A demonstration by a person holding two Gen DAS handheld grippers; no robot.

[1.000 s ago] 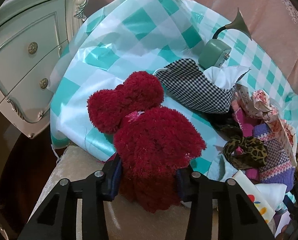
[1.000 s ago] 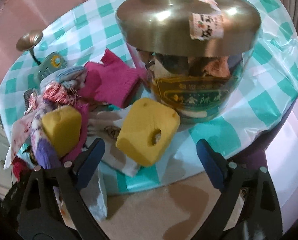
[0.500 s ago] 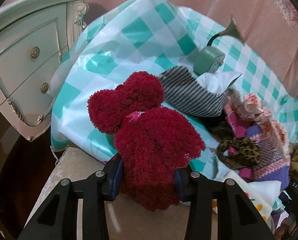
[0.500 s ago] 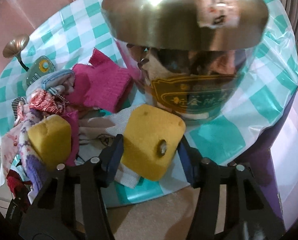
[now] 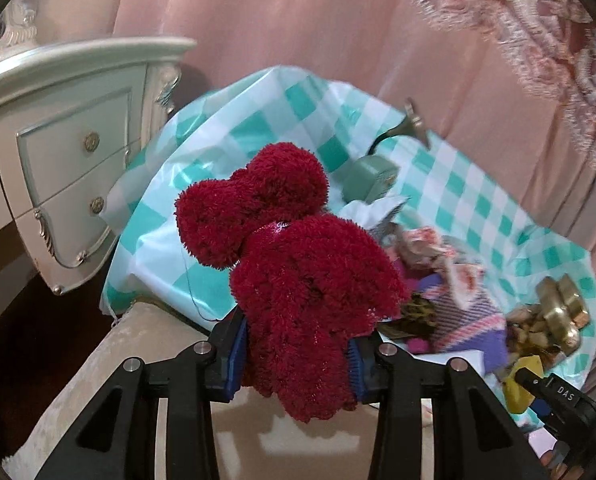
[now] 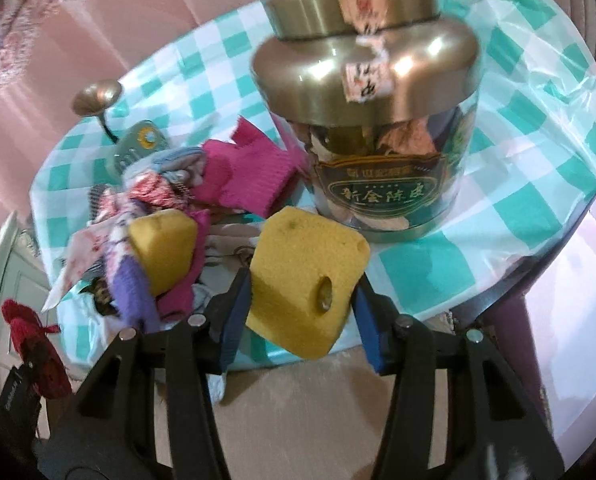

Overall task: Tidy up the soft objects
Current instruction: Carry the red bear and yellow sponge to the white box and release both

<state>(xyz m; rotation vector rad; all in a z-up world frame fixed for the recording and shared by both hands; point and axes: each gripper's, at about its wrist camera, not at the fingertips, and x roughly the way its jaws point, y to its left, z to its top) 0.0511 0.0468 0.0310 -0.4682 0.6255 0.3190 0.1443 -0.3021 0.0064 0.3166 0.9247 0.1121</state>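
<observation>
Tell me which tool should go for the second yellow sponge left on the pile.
Neither is free. The right tool grips a yellow sponge and the left tool grips the red plush toy. The right is nearer the second sponge, so probably the right, after unloading.

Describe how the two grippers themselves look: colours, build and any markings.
Both are alike. The left gripper and right gripper each have two black plastic fingers with cut-out slots, round silver bolt heads and blue pads on the inner faces. The right gripper's body, seen at the edge of the left view, carries white "DAS" lettering. No cables or sleeves show.
</observation>
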